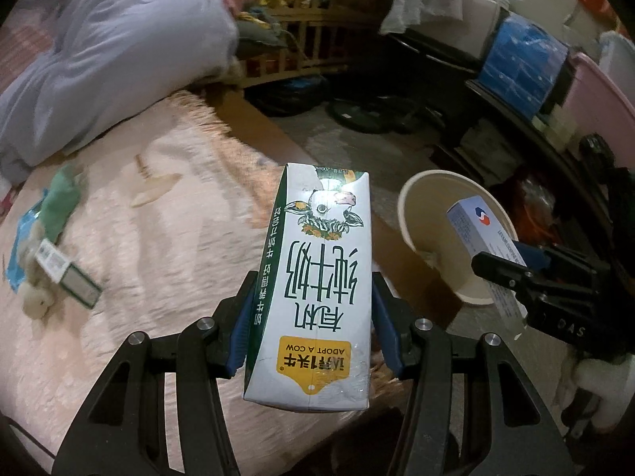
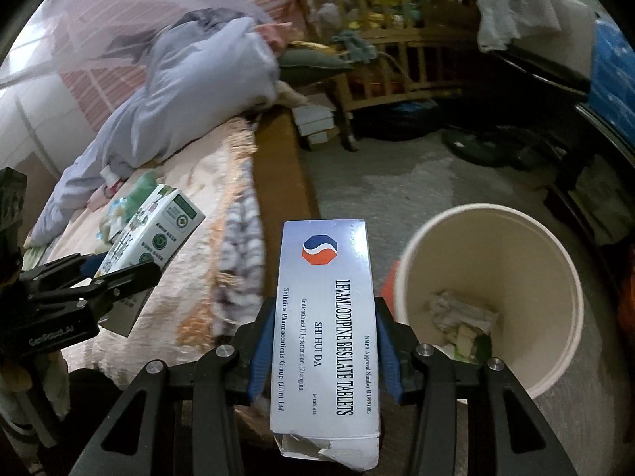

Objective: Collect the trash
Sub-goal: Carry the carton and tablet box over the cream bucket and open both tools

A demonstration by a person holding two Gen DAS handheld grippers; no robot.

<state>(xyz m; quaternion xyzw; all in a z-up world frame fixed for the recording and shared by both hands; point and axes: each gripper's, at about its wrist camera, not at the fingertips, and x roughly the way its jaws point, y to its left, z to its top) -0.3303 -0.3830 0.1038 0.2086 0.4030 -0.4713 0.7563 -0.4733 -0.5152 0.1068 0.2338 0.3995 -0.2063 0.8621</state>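
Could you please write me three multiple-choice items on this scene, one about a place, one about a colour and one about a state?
1. Where does the bin stand?
A. on the bed
B. on the floor beside the bed
C. on a shelf

2. What colour are the pads of the left tool?
A. blue
B. red
C. yellow

3. What is the state of the right tool?
A. open and empty
B. shut on a cup
C. shut on the tablet box

Answers:
1 B, the bin sits on the grey floor past the bed's edge, with paper scraps inside.
2 A, blue pads press both sides of the milk carton.
3 C, the box is clamped between its pads.
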